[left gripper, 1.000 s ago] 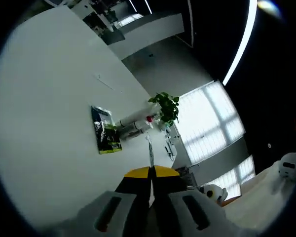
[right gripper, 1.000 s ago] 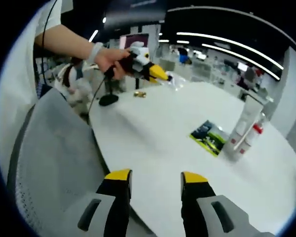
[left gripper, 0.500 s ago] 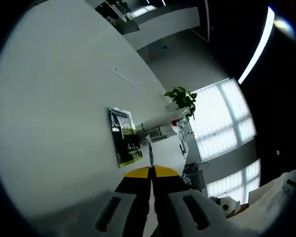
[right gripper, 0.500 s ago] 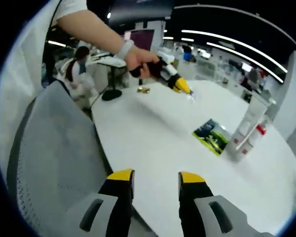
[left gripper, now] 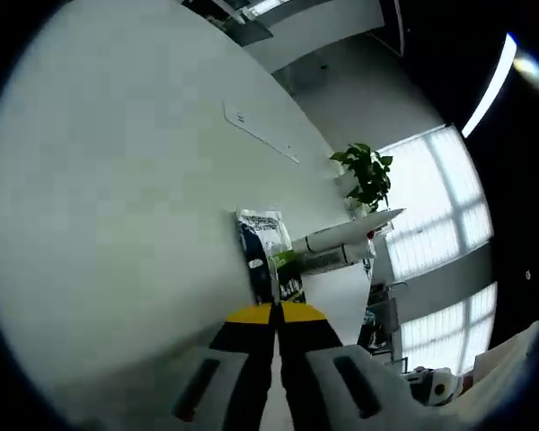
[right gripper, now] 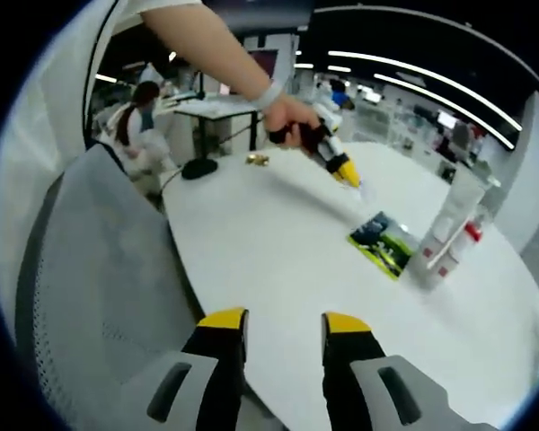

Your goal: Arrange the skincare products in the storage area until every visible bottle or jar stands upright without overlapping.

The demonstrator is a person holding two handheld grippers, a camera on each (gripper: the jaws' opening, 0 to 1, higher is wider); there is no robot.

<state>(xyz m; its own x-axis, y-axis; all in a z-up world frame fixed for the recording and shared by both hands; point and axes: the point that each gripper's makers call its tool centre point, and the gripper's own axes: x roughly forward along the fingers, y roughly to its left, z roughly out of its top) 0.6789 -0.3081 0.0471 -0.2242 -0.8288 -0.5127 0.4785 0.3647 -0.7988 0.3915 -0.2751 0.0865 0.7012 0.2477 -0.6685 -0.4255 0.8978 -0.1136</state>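
A green-and-black packet (right gripper: 384,242) lies flat on the white table (right gripper: 269,242). Just past it stand a tall white tube (right gripper: 451,220) and a smaller bottle with a red cap (right gripper: 458,244), close together. My left gripper (right gripper: 349,171), held by a person's hand (right gripper: 292,121), hovers near the packet, shut on a thin clear strip (right gripper: 364,190). In the left gripper view the strip (left gripper: 274,283) rises from the shut left gripper (left gripper: 274,310) in front of the packet (left gripper: 262,235), tube (left gripper: 341,235) and bottle (left gripper: 328,261). My right gripper (right gripper: 283,325) is open over the table's near edge, holding nothing.
A grey mesh chair back (right gripper: 99,296) sits at the left of the right gripper view. On the far side of the table are a black round base (right gripper: 198,168) and a small gold object (right gripper: 258,160). A potted plant (left gripper: 366,171) stands beyond the bottles, and a flat white plate (left gripper: 260,135) lies on the table.
The left gripper has travelled across the table toward the packet and bottles, tilting downward, still shut on the strip. The right gripper has barely moved.
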